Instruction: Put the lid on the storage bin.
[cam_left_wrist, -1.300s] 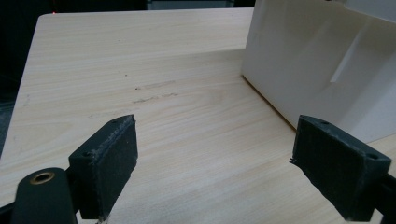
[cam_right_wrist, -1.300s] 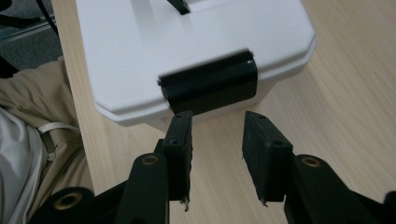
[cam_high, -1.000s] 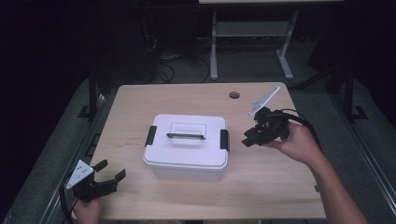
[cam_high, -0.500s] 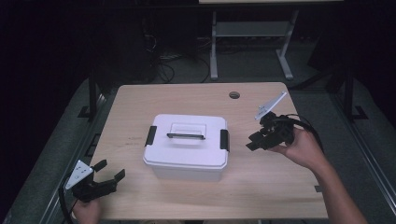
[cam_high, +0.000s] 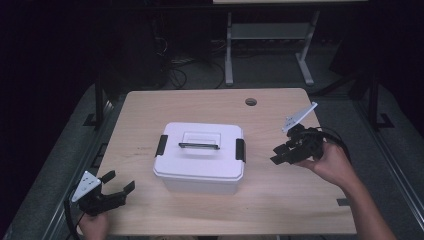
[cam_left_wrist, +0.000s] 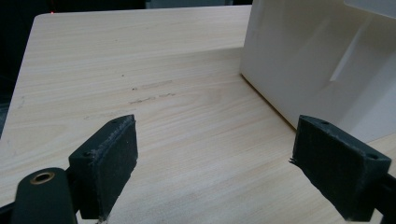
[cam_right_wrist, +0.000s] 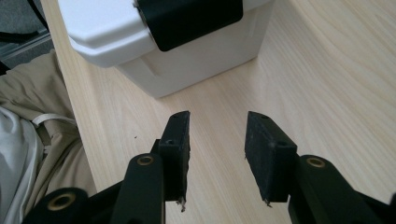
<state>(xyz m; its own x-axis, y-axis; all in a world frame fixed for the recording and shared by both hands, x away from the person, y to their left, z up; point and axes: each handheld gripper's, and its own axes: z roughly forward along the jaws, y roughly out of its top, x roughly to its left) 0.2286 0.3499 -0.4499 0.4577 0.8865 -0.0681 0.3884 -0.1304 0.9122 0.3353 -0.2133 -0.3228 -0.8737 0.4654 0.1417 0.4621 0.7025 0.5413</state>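
A: What is the right gripper (cam_high: 280, 154) doing?

B: Its two black jaws are partly open, with a gap between them. Nothing is in the gap. You can see bare table (cam_right_wrist: 327, 70) through it in the right gripper view. The pads (cam_right_wrist: 180, 140) touch nothing.

A: What is it pointing at?

B: It points at the white box (cam_high: 200, 159). The box's black side latch (cam_right_wrist: 187, 18) is just ahead of the jaws, but they are apart from it.

A: And the left gripper (cam_high: 116, 182)?

B: Its jaws are wide open. They hold nothing too. It sits low at the near left corner of the table, in the person's hand (cam_high: 94, 225). In the left gripper view, a white wall of the box (cam_left_wrist: 322, 60) is near the jaw on the right, not touching.

A: Where is the box?

B: In the middle of the table, between the two grippers. Its lid (cam_high: 200, 150) is on, and the handle (cam_high: 199, 146) lies flat on top. A black latch (cam_high: 161, 145) is on the left end as well.
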